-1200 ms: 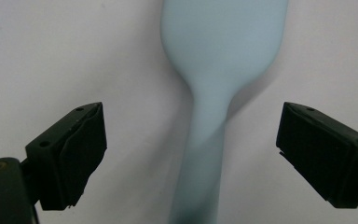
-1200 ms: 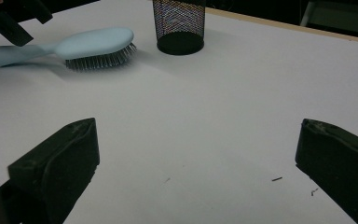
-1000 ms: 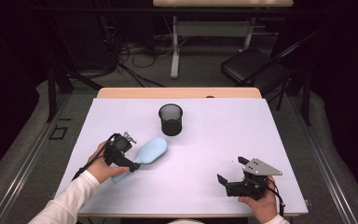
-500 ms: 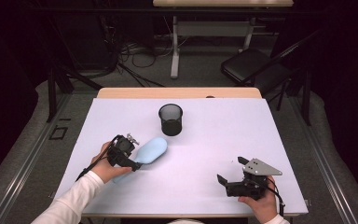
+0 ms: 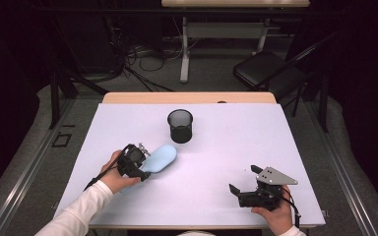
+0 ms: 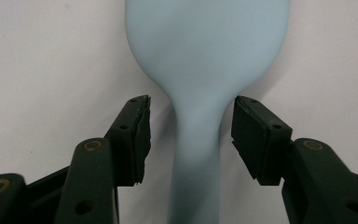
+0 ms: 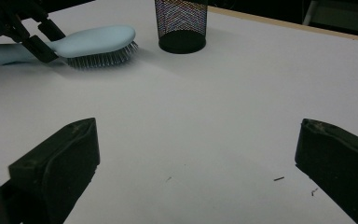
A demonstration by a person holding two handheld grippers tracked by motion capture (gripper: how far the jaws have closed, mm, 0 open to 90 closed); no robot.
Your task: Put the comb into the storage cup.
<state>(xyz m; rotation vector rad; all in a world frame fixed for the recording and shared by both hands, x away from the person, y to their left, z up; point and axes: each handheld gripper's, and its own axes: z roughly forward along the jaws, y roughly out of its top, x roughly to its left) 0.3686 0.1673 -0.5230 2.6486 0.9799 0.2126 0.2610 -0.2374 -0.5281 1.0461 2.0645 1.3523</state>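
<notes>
straddling the neck of the light blue hairbrush (image 6: 205,60), the left gripper (image 6: 191,135) has its jaws spread, a gap showing on each side of the handle. the hairbrush lies bristles down on the white table (image 5: 226,147), left of centre, near the black mesh cup (image 5: 180,126). the right gripper (image 5: 243,183) rests at the near right, well apart, jaws spread wide over bare table.

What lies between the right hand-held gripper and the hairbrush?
Only bare white table, seen in the right gripper view, between the right hand-held gripper and the hairbrush.
</notes>
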